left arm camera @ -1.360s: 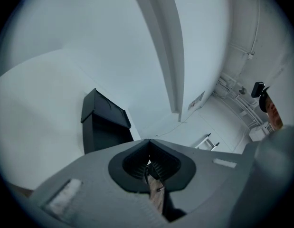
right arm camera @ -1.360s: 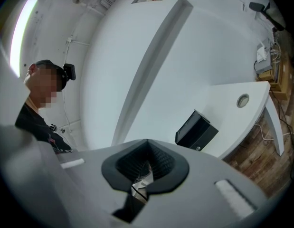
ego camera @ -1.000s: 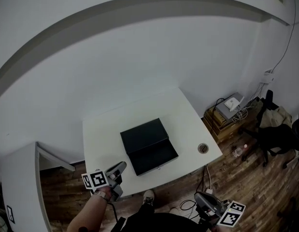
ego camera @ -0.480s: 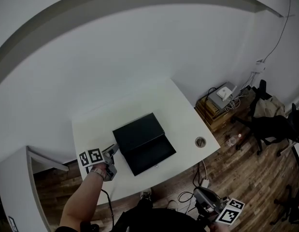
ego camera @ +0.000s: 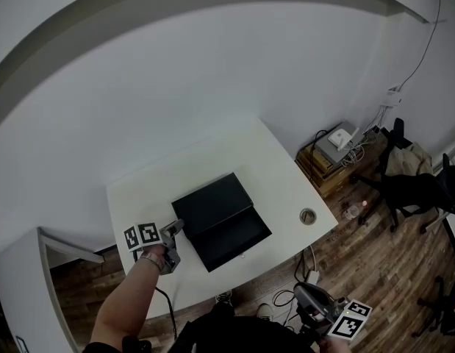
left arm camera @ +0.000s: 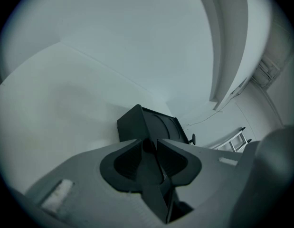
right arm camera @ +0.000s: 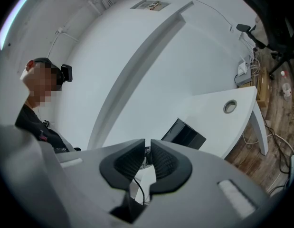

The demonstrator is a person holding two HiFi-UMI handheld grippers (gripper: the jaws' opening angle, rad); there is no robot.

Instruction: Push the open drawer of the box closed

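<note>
A black box (ego camera: pixel 212 203) lies in the middle of the white table (ego camera: pixel 278 168), its drawer (ego camera: pixel 233 240) pulled out toward the front edge. My left gripper (ego camera: pixel 174 230) hovers over the table just left of the box, close to the seam between box and drawer. In the left gripper view its jaws (left arm camera: pixel 150 144) have just been opening and stand apart, the box (left arm camera: pixel 154 123) beyond their tips, nothing gripped. My right gripper (ego camera: pixel 306 300) hangs below the table's front edge over the floor. Its jaws (right arm camera: pixel 147 148) have just been opening to a narrow gap with nothing between them; the box (right arm camera: pixel 184 133) shows far off.
A round cable hole (ego camera: pixel 308 216) sits near the table's right front corner. Right of the table are a stack of boxes with devices (ego camera: pixel 337 147) and a dark office chair (ego camera: pixel 414 190). Cables (ego camera: pixel 286 300) lie on the wooden floor. A white shelf (ego camera: pixel 62 246) stands at the left.
My left gripper has moved from the table's front edge in over the table, up to the box's left side. The right gripper has stayed low at the bottom right.
</note>
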